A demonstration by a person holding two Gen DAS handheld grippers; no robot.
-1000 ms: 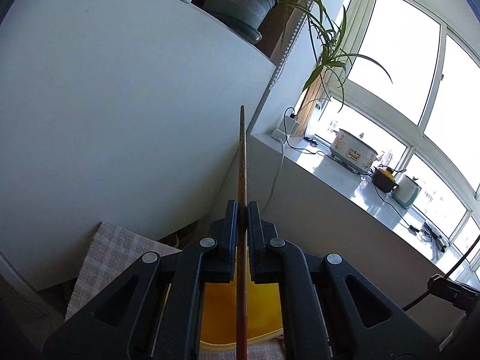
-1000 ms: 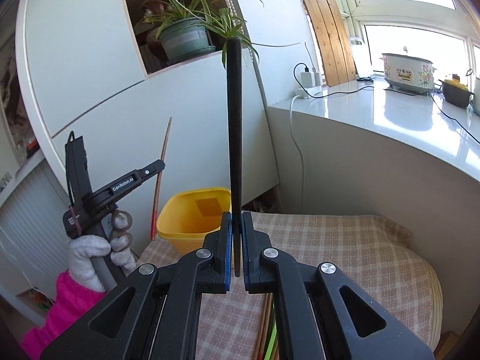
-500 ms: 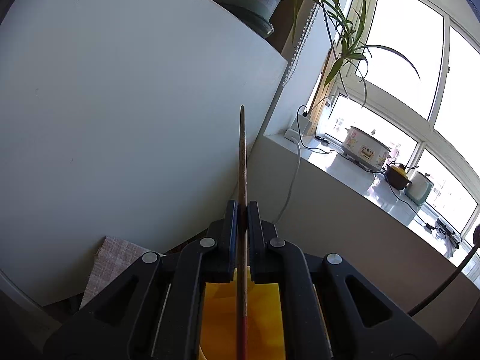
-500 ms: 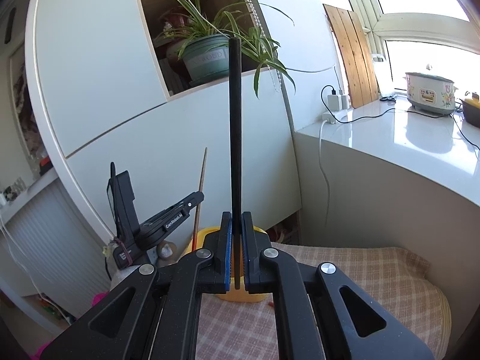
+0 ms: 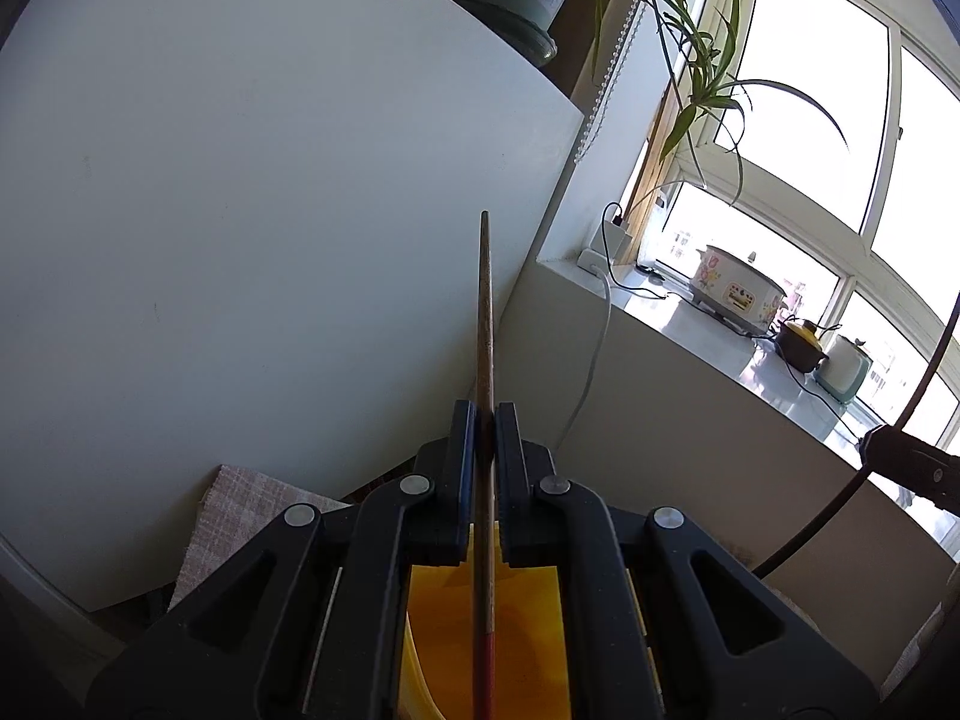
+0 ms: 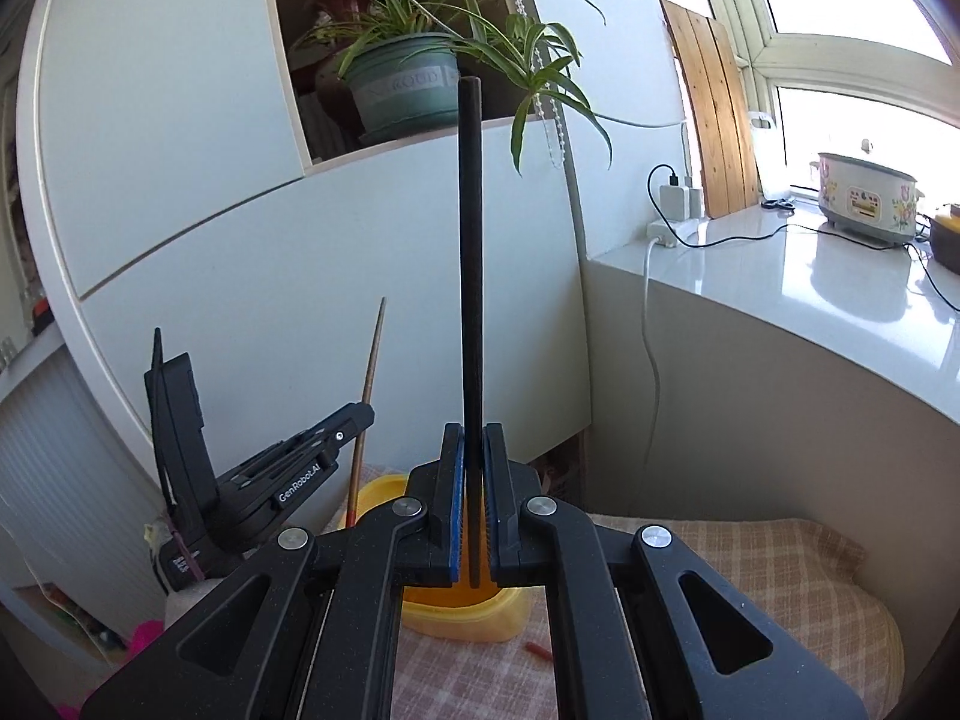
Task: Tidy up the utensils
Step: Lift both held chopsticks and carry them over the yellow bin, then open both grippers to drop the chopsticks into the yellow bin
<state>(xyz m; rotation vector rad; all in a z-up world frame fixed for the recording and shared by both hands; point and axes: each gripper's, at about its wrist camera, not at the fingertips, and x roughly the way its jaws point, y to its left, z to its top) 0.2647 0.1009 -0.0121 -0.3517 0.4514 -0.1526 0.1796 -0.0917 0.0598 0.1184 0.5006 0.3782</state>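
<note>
Sunlit counter and white cupboard are filling your left view, where your left gripper [image 5: 486,420] is pinching a brown chopstick [image 5: 485,312] upright over the yellow bin [image 5: 480,630]. Rightward, your right gripper [image 6: 473,456] is clamping a black chopstick [image 6: 470,252] above that bin [image 6: 462,618]; next, probably lower and release both.

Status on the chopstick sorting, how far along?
Done: nothing visibly inside the yellow container yet. In hand: left gripper clamps a wooden chopstick over it; right gripper clamps a black chopstick. Left: dropping both in, plus a red item on the checked cloth.
</note>
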